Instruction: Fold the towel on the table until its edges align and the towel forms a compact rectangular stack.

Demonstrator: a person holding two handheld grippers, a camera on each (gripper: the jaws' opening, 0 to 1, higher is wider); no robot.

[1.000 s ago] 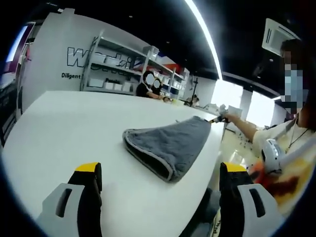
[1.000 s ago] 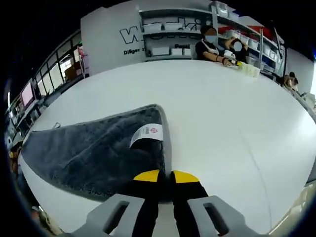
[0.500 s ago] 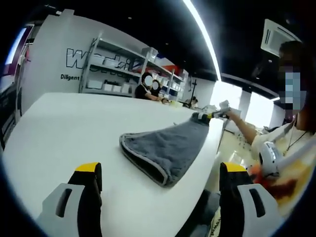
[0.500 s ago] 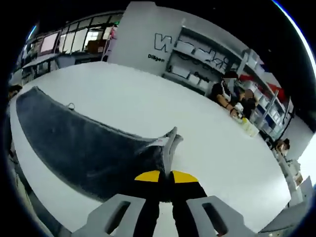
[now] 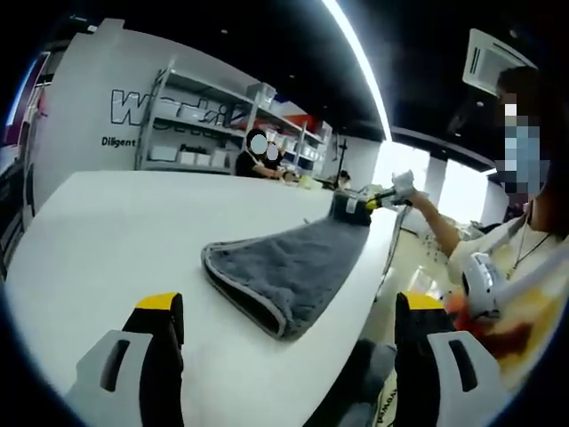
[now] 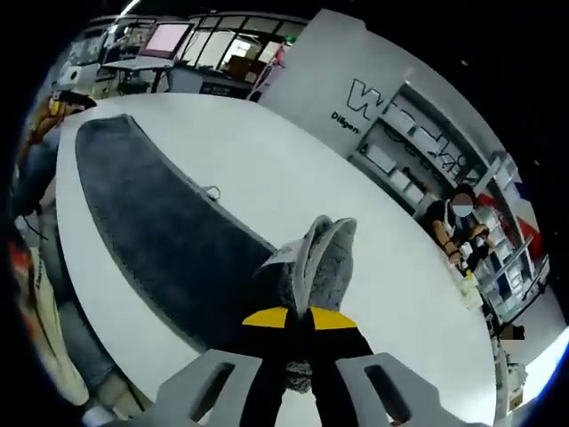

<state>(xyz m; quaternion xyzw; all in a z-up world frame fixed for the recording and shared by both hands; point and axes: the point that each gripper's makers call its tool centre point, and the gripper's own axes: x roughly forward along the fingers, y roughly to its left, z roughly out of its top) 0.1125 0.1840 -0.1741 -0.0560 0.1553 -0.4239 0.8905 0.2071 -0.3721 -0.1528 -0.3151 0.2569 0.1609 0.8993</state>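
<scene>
holding our left gripper (image 5: 289, 342) back and wide open with nothing between its jaws, we keep it low over the near part of the white table (image 5: 107, 231), clear of the cloth. ahead of it, slightly right of its centre line, the grey towel (image 5: 284, 267) lies along the table's right edge, its nearest corner flat on the table and its far end raised. out past that, the right gripper (image 5: 384, 199) pinches the far end, we judge so that end can be carried back over the rest for the fold.

from the right gripper (image 6: 298, 318) itself: jaws closed tight on a bunched corner of the towel (image 6: 169, 240), white label (image 6: 283, 256) just beyond the tips. the remaining cloth trails away up and left of the tips, flat, its long side running close to the table (image 6: 293, 178) edge. right of the tips, bare table gives wide room to lay the fold. far shelves (image 6: 427, 169) are well clear.
</scene>
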